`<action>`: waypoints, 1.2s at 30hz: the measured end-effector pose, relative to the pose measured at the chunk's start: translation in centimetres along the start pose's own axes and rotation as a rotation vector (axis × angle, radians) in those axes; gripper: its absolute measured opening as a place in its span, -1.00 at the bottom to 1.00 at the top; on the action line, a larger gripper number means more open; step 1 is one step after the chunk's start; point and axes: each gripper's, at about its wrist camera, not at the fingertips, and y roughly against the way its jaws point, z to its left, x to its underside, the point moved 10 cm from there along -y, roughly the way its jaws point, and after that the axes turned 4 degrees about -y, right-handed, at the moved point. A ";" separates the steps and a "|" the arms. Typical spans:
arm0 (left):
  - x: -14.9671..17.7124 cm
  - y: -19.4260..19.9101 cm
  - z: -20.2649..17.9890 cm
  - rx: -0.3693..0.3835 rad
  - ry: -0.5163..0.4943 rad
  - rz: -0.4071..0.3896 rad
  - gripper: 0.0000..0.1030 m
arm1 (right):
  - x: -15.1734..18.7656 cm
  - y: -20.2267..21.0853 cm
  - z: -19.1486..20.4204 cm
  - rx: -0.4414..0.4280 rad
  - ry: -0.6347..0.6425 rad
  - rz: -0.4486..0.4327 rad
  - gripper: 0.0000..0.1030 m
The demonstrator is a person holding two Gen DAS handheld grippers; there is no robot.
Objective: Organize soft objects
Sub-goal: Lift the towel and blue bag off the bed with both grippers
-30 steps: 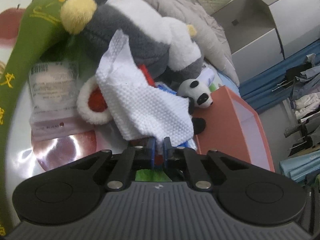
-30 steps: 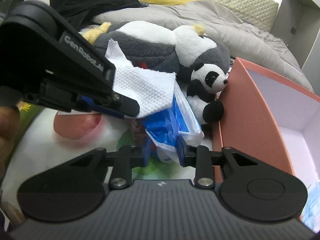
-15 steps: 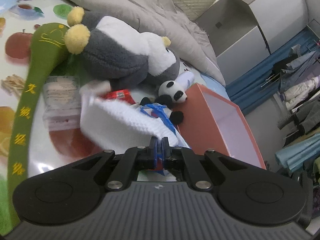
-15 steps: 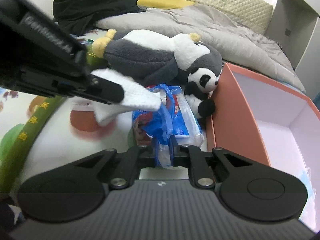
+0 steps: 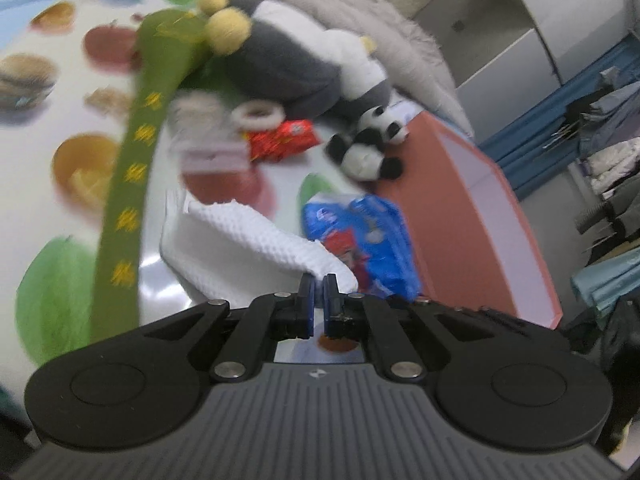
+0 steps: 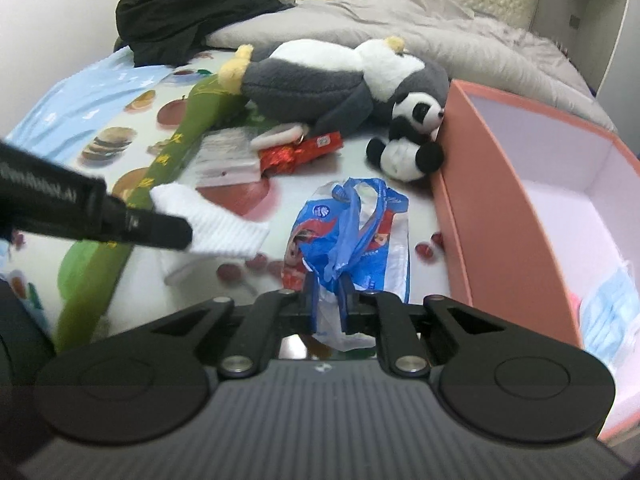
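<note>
My left gripper (image 5: 319,280) is shut on a white textured cloth (image 5: 248,240), which hangs just above the fruit-print sheet; the cloth also shows in the right wrist view (image 6: 216,220). My right gripper (image 6: 329,284) is shut on a blue and white plastic pack (image 6: 352,232), also seen in the left wrist view (image 5: 368,236). A small panda plush (image 6: 412,140) leans against the pink box (image 6: 472,200). A large grey and white plush (image 6: 340,76) lies behind it.
A long green plush (image 6: 160,172) lies along the left. A red wrapper (image 6: 300,152), a white ring (image 5: 260,114) and a flat packet (image 6: 228,156) lie mid-sheet. A grey duvet (image 6: 440,36) and black clothes (image 6: 188,8) lie behind. Blue masks (image 6: 608,312) sit in the box.
Both grippers have pulled back and up from the pile. The left one drew the white cloth to the left, away from the blue pack, and the right jaws closed on the pack.
</note>
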 end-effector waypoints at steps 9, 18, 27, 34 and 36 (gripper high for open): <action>3.4 0.9 2.0 -0.083 0.055 0.032 -0.77 | 2.3 1.3 0.9 -0.043 -0.055 0.053 -0.66; 3.4 2.3 3.9 -0.115 0.164 -0.068 0.01 | 3.5 1.2 0.4 -0.050 -0.105 0.074 -0.12; 3.3 0.6 3.5 -0.250 0.073 -0.091 0.01 | 2.3 0.1 -0.2 -0.045 -0.098 0.028 0.09; 3.3 -0.8 4.1 -0.335 0.046 -0.072 0.01 | 2.1 -1.5 -0.2 -0.063 -0.106 0.031 0.08; 3.4 -1.3 4.4 -0.346 0.055 -0.059 0.01 | 2.0 -1.9 -0.2 -0.057 -0.101 0.034 0.07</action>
